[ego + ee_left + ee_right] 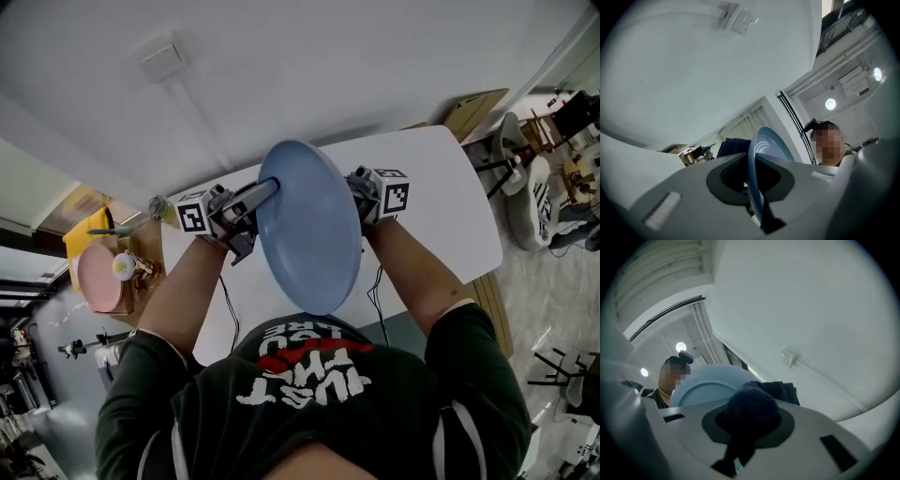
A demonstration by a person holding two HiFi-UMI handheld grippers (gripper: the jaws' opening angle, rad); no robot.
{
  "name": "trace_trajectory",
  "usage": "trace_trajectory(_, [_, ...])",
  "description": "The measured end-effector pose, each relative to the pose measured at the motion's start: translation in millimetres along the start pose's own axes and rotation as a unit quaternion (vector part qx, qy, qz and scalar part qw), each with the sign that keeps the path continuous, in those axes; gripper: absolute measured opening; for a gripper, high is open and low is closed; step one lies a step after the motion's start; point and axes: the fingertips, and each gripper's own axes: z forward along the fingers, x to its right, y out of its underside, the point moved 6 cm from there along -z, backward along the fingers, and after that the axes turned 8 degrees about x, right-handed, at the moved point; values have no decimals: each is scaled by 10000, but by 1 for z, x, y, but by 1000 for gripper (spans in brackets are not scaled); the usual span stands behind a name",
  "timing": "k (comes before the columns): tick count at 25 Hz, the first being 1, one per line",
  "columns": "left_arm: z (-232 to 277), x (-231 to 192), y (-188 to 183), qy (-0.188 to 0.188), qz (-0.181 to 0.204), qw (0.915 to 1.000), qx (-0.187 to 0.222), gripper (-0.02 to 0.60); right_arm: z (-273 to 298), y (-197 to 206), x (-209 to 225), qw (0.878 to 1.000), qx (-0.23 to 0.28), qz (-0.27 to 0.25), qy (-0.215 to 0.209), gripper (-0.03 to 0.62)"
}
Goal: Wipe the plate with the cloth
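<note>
Your dark printed shirt fills the bottom of the head view; just above it the blue plate stands tilted on edge, raised clear of the white surface, with one of your hands on either side. From that view you see the plate's broad face but no cloth; the plate hides it. The right gripper view shows what the head view cannot: the dark cloth bunched up in front of the plate's pale face, though you cannot tell whether the two touch. The left gripper view shows the plate edge-on, its rim running straight into the jaws. Counted: one blue plate, one cloth, two hand-held grippers, and one pink dish well off at the left. Your left hand-held gripper is clenched on the plate's rim, jaws nearly together; your right hand-held gripper is clamped on the cloth, whose wad bulges out past the jaws.
</note>
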Motion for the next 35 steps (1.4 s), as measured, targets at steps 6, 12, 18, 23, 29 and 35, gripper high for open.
trace_trajectory(6, [-10, -7, -4, -277, 271, 9992, 105, 23, 0, -23, -21, 9992, 76, -136, -363, 52])
trace_trajectory(12, [-15, -10, -22, -650, 393, 9947, 690, 23, -5, -36, -44, 9967, 239, -79, -775, 51])
trace_trajectory(18, [-30, -13, -37, -1014, 355, 9869, 1200, 23, -16, -16, -60, 9951, 51, 159, -971, 52])
trace_trajectory(23, [-21, -8, -41, -919, 332, 9861, 1345, 20, -17, 20, -54, 9942, -386, 445, -898, 52])
trace_trajectory(29, [2, 7, -34, -573, 172, 9909, 1204, 20, -7, 49, -31, 9938, -874, 428, -531, 51])
trace_trajectory(35, [20, 24, -19, -246, -56, 9959, 872, 18, 4, 40, -14, 9936, -1098, -144, -206, 51])
